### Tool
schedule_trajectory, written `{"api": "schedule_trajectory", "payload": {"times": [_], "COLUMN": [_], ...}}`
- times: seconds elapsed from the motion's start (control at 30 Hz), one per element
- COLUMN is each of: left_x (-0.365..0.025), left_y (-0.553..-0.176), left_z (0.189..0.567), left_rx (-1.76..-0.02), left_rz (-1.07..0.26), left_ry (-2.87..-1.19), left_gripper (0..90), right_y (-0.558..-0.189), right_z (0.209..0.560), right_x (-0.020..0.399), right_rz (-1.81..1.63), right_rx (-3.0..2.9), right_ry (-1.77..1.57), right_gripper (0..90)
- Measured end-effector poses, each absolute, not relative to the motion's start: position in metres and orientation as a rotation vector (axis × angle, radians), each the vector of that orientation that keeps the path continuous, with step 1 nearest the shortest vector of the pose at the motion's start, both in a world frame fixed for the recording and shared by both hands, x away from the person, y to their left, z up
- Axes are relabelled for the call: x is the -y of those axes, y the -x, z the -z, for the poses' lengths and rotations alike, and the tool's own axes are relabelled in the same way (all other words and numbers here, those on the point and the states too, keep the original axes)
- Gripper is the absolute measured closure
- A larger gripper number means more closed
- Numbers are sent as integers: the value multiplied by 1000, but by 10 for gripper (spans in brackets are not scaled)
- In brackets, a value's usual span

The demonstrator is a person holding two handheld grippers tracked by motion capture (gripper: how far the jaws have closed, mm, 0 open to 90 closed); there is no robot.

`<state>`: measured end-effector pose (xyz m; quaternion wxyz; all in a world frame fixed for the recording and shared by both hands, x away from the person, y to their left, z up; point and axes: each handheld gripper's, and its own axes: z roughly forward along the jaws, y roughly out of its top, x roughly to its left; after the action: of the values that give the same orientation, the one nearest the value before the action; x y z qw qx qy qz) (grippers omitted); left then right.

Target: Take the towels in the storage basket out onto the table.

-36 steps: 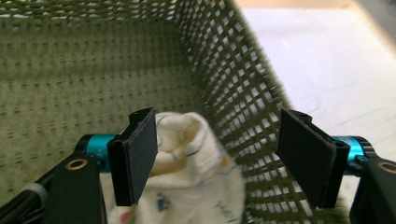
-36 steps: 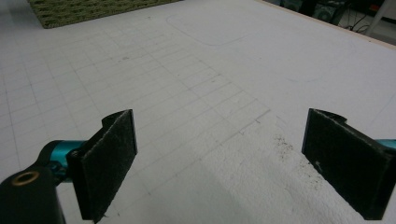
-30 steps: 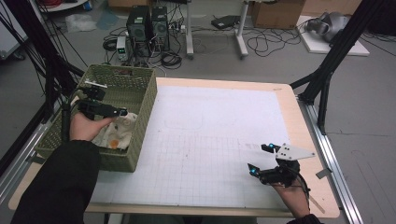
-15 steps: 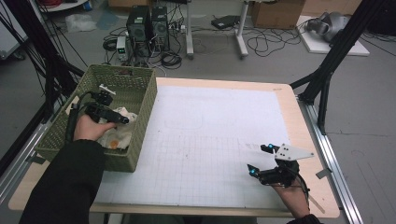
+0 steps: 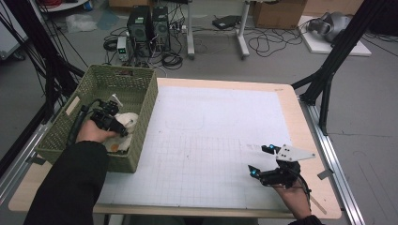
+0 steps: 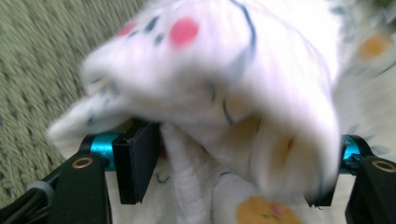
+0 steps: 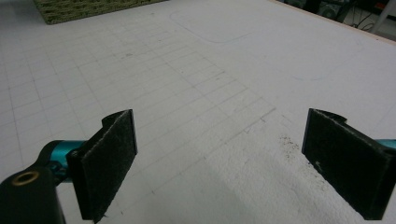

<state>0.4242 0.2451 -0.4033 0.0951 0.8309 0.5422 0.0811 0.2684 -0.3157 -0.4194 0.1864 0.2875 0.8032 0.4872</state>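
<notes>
A white cloth (image 5: pixel 128 119) printed with coloured dots and small figures lies bunched in the green woven basket (image 5: pixel 151 99) at the table's left. My left gripper (image 5: pixel 119 127) reaches down into the basket and onto the cloth. In the left gripper view the cloth (image 6: pixel 261 84) bulges between and over the jaws of the left gripper (image 6: pixel 233 140), which have just been closing. The left pad (image 6: pixel 135 163) still stands a little off the fabric and the right pad is covered. My right gripper (image 5: pixel 259 160) rests open on the white mat near the front right, with nothing between the jaws of the right gripper (image 7: pixel 219 123).
A white gridded mat (image 5: pixel 211 131) covers most of the wooden table. The basket's corner (image 7: pixel 93 9) shows far off in the right gripper view. Computers, cables and black frame legs (image 5: pixel 328 75) stand on the floor beyond the table.
My left hand has sunk lower into the basket, down onto the cloth, and its jaws have narrowed a little around the fabric. The right hand has kept still.
</notes>
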Motion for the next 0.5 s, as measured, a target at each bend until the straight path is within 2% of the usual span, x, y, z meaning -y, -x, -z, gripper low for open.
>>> {"api": "schedule_trajectory", "payload": {"times": [0.1,0.2,0.33,0.37,0.4,0.5], "left_x": [-245,-245,-246,-247,-247,-248], "left_y": [-424,-425,-425,-425,-424,-423], "left_z": [404,404,403,401,401,397], "left_rx": [-1605,-1610,-1615,-1617,-1616,-1604], "left_rz": [-248,-228,-185,-193,-199,-203], "left_ry": [-2468,-2465,-2446,-2450,-2447,-2436], "left_gripper": [334,407,576,667,710,759], "right_y": [-268,-269,-268,-268,-268,-268], "right_z": [419,419,419,419,419,419], "right_x": [315,315,315,315,315,316], "right_rz": [-1375,-1376,-1381,-1379,-1380,-1379], "right_rx": [-2262,-2261,-2261,-2261,-2261,-2260], "right_ry": [-806,-801,-799,-798,-799,-799], "right_gripper": [95,95,95,95,95,95]}}
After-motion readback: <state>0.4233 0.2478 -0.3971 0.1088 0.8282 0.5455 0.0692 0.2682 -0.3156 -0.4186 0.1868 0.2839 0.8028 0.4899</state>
